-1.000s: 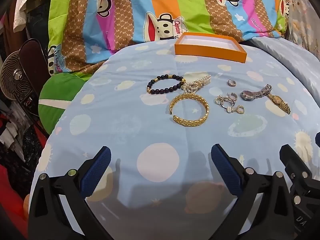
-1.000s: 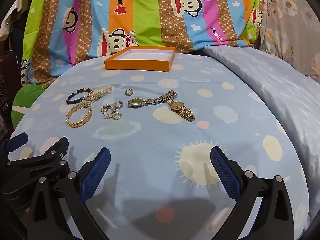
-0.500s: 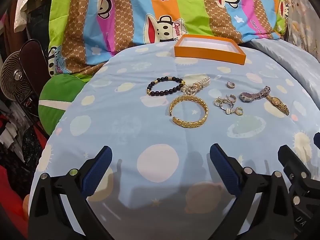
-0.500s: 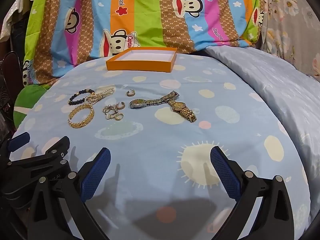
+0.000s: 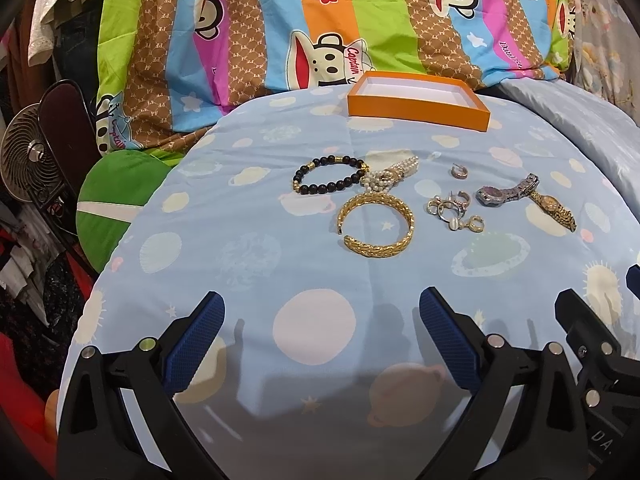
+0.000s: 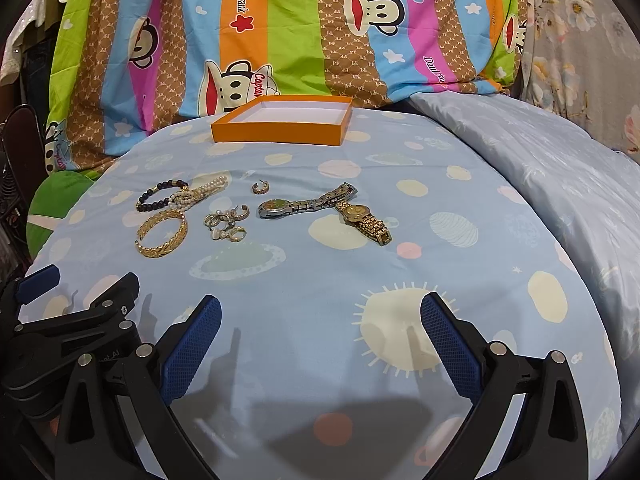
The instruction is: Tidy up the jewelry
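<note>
The left gripper (image 5: pixel 320 320) hovers over the bed (image 5: pixel 248 256) with its jaws spread wide and nothing between them; the right gripper (image 6: pixel 320 322) is likewise released and empty, just beside the left one. Ahead of both, well apart from the jaws, the jewelry lies loose on the sheet: a gold bangle (image 5: pixel 376 226) nearest, a black bead bracelet (image 5: pixel 329 174) touching a pearl bracelet (image 5: pixel 390 174) behind it, a cluster of rings and earrings (image 5: pixel 454 210) to the right, one lone earring (image 5: pixel 459 171), then a silver watch (image 6: pixel 306 203) and a gold watch (image 6: pixel 364 219) meeting at their straps. Farther back sits the orange tray (image 5: pixel 416 110), which looks empty; so the task seems barely begun, every piece left to move, none yet gripped.
</note>
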### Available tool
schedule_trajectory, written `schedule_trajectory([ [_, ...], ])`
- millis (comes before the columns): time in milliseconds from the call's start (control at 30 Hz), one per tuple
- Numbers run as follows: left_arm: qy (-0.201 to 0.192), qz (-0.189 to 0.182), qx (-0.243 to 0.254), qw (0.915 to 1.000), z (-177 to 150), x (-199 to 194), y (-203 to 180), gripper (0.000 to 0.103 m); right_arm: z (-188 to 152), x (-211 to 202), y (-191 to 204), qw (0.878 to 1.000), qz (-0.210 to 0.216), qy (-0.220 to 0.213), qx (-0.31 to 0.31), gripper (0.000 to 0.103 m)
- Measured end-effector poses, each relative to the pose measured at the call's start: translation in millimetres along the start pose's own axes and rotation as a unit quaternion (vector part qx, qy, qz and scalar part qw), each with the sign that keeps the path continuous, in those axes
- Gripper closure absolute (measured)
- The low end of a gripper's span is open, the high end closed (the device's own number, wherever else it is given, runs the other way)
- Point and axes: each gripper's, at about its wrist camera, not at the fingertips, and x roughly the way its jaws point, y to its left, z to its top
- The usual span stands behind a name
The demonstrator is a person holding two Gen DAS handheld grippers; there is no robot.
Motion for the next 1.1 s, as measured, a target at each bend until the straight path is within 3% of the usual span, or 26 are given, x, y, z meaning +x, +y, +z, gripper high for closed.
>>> schedule_trajectory([
  [1100, -0.003, -0.001, -0.002, 1.0, 0.0, -0.5, 2.0, 0.007, -0.8, -0.1, -0.1, 1.0, 0.0, -0.002, 0.001, 0.005],
])
